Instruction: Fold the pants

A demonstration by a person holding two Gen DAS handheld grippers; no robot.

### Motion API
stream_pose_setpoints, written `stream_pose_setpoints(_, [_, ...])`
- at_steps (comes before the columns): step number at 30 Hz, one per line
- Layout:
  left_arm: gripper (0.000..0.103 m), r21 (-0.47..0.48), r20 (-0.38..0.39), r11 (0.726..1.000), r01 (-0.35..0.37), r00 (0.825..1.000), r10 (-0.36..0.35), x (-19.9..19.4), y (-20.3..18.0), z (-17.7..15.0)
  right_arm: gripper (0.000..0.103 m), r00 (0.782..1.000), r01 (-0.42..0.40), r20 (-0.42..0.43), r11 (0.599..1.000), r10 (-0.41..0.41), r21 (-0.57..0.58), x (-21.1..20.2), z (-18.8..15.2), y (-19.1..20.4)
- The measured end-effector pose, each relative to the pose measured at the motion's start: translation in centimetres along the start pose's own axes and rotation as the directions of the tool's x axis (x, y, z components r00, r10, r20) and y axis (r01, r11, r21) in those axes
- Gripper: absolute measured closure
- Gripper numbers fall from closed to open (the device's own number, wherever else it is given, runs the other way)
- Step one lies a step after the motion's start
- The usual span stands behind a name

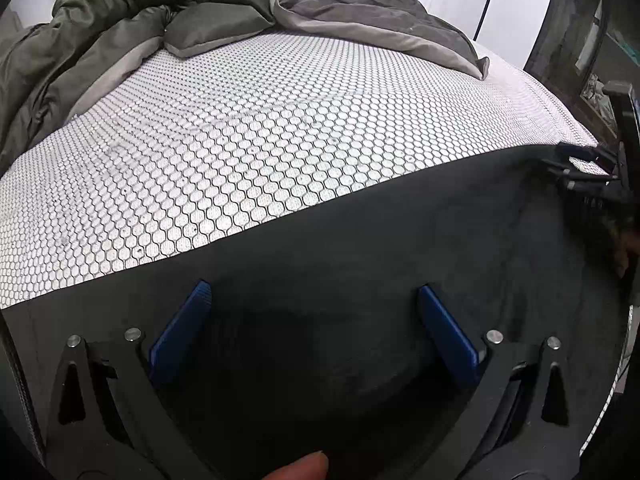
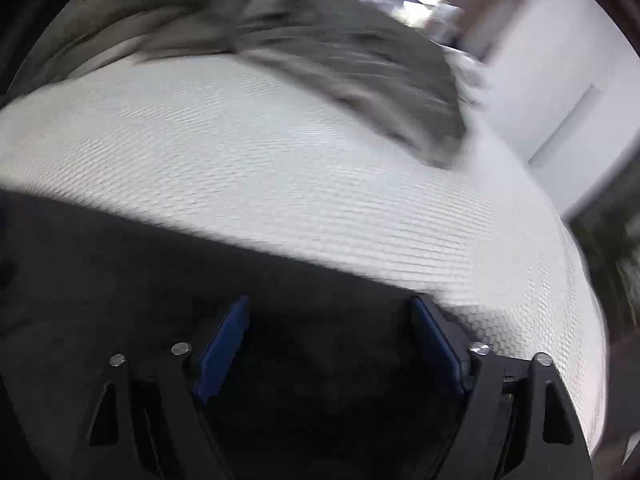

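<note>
Black pants [image 1: 360,248] lie flat across the near part of a white mattress [image 1: 248,140] with a honeycomb pattern. My left gripper [image 1: 314,287] hovers over the pants, open, its blue pads [image 1: 180,332] wide apart with only flat fabric beneath. At the far right of the left wrist view my right gripper [image 1: 576,168] sits at the pants' corner by the mattress edge. The right wrist view is blurred: the right gripper [image 2: 330,300] is open above the pants [image 2: 120,272], and its right finger [image 2: 436,340] is at the fabric's edge.
A dark olive duvet [image 1: 120,20], a pillow [image 1: 216,28] and a grey blanket [image 1: 380,12] are heaped at the mattress's far end. The mattress drops off on the right beside dark furniture [image 1: 580,48]. A white wall [image 2: 540,80] stands beyond. A person's thumb [image 1: 300,468] shows at the bottom.
</note>
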State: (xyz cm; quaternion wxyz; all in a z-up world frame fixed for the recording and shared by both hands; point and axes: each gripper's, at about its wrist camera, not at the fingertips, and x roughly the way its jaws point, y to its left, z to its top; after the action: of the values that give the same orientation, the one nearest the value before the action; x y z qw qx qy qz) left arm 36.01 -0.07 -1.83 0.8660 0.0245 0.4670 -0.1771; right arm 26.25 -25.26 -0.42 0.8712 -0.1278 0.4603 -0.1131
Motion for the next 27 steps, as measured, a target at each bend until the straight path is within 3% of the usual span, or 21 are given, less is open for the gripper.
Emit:
stream_pose_setpoints(1, [0.001,-0.001,-0.001,1.000,-0.008,1.000,0.008,0.1,0.0,0.0,0.045,0.999,-0.029,-0.023,0.999,0.029,0.023,0.4,-0.3,-1.0])
stream_pose_setpoints(6, [0.001,-0.016,0.012,0.999,-0.049,0.999,0.050,-1.0,0.3,0.0,0.044,0.997,0.073,0.007,0.995,-0.073,-0.067,-1.2,-0.9,1.8])
stream_pose_setpoints(7, [0.001,-0.016,0.029,0.999,-0.049,0.998,0.050,-1.7,0.1,0.0,0.044,0.998,0.059,0.018,0.997,-0.058,-0.056,-2.4,-1.1,1.8])
stream_pose_setpoints(9, [0.001,0.025,0.075,1.000,-0.015,0.997,0.013,-3.8,-1.1,-0.2,0.041,0.999,-0.003,0.045,1.000,0.003,-0.003,-4.6,-1.2,1.4])
stream_pose_setpoints(11, [0.001,0.082,0.102,0.996,0.022,0.994,-0.031,-5.4,-2.6,-0.6,0.028,0.994,-0.065,0.086,0.997,0.062,0.032,-6.7,-1.6,0.8])
stream_pose_setpoints(14, [0.001,0.174,0.046,0.981,0.089,0.994,-0.098,-5.0,-5.0,-1.8,0.024,0.967,-0.226,0.127,0.974,0.222,0.012,-9.0,-2.0,3.4])
stream_pose_setpoints(17, [0.000,0.212,-0.023,0.977,0.031,0.999,-0.026,-2.2,-5.9,-2.9,0.024,0.934,-0.345,0.077,0.937,0.348,-0.047,-7.0,-2.2,6.1])
stream_pose_setpoints(18, [0.000,0.193,-0.038,0.980,0.036,0.999,-0.030,-1.7,-5.6,-3.0,0.024,0.936,-0.348,0.032,0.934,0.351,-0.079,-6.1,-2.8,7.6])
stream_pose_setpoints(22, [0.000,0.116,-0.016,0.993,-0.010,1.000,0.012,-2.2,-3.9,-2.9,0.024,0.969,-0.247,-0.018,0.964,0.247,-0.098,-4.1,-3.7,7.6])
stream_pose_setpoints(23, [0.000,0.094,-0.016,0.995,-0.014,1.000,0.015,-2.2,-3.5,-2.9,0.024,0.988,-0.154,-0.011,0.985,0.153,-0.083,-4.2,-3.9,6.6])
stream_pose_setpoints(25, [0.001,0.053,-0.004,0.998,-0.047,0.999,0.047,-2.9,-2.7,-3.0,0.024,1.000,-0.023,-0.005,0.998,0.023,-0.053,-4.7,-4.6,4.8])
stream_pose_setpoints(26, [0.001,0.054,0.008,0.997,-0.053,0.999,0.053,-3.3,-2.6,-3.1,0.024,1.000,-0.012,-0.009,1.000,0.012,-0.019,-4.8,-4.7,4.1])
stream_pose_setpoints(27, [0.001,0.064,0.024,0.997,-0.048,0.999,0.047,-4.1,-2.9,-3.4,0.024,0.998,-0.058,-0.006,0.998,0.058,0.023,-5.6,-5.1,3.8])
